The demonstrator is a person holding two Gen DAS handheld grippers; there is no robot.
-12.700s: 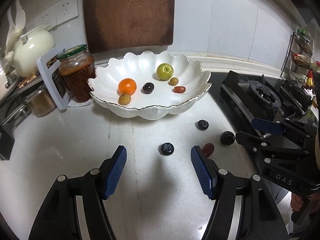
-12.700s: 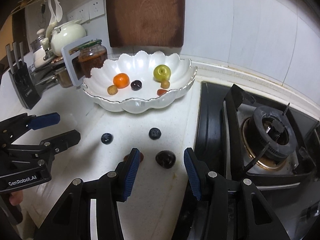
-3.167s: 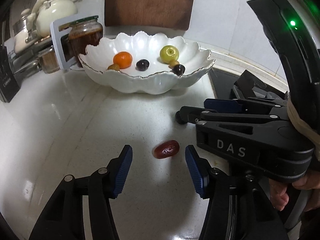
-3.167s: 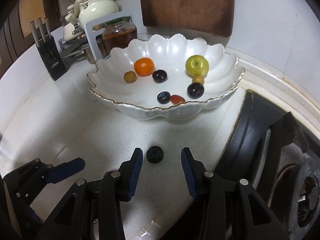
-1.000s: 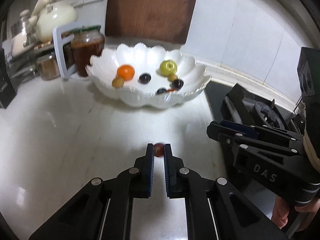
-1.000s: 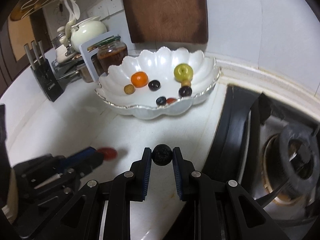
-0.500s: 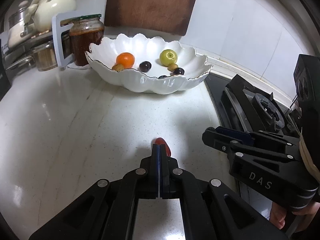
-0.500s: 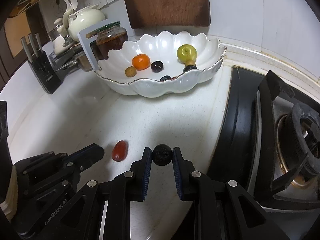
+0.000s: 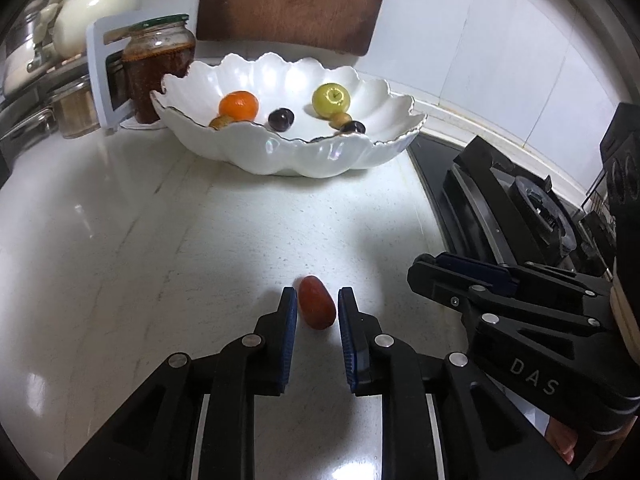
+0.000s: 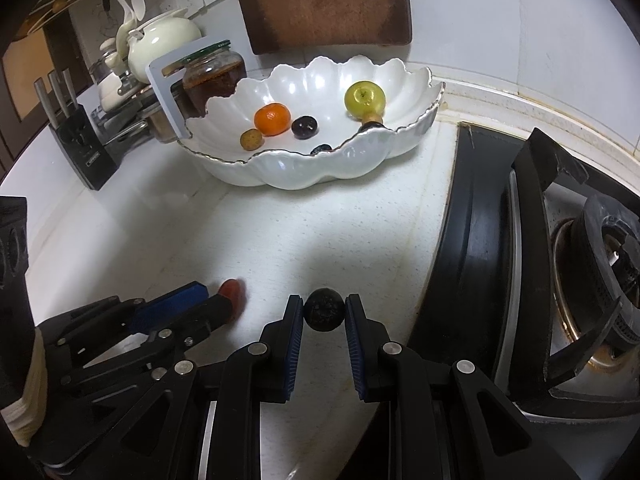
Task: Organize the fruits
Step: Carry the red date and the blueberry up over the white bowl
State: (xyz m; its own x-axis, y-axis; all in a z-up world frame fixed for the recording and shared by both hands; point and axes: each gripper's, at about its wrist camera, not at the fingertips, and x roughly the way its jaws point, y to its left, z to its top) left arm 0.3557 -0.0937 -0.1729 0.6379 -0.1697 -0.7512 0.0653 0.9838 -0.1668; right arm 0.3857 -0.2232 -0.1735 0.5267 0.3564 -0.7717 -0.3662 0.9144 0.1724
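Observation:
A red oblong fruit (image 9: pixel 317 306) lies on the white counter between the blue pads of my left gripper (image 9: pixel 317 305), which is partly open around it, with small gaps on both sides. It also shows in the right wrist view (image 10: pixel 232 291) beside the left gripper (image 10: pixel 208 300). My right gripper (image 10: pixel 324 315) is shut on a dark round fruit (image 10: pixel 324 309) just above the counter. The white scalloped bowl (image 9: pixel 288 156) at the back holds an orange (image 9: pixel 239 104), a green apple (image 9: pixel 330 97), a dark fruit (image 9: pixel 281 119) and several small fruits.
A black gas stove (image 10: pixel 560 248) fills the right side. A jar (image 9: pixel 157 64), a grey stand (image 9: pixel 100 76), a white teapot (image 10: pixel 162 42) and a knife block (image 10: pixel 86 148) stand at the back left. A wooden board (image 9: pixel 292 0) leans on the tiled wall.
My left gripper was shut empty with the red fruit just ahead; now its jaws have opened and straddle the fruit. My right gripper still holds the dark fruit, slightly closer to the bowl.

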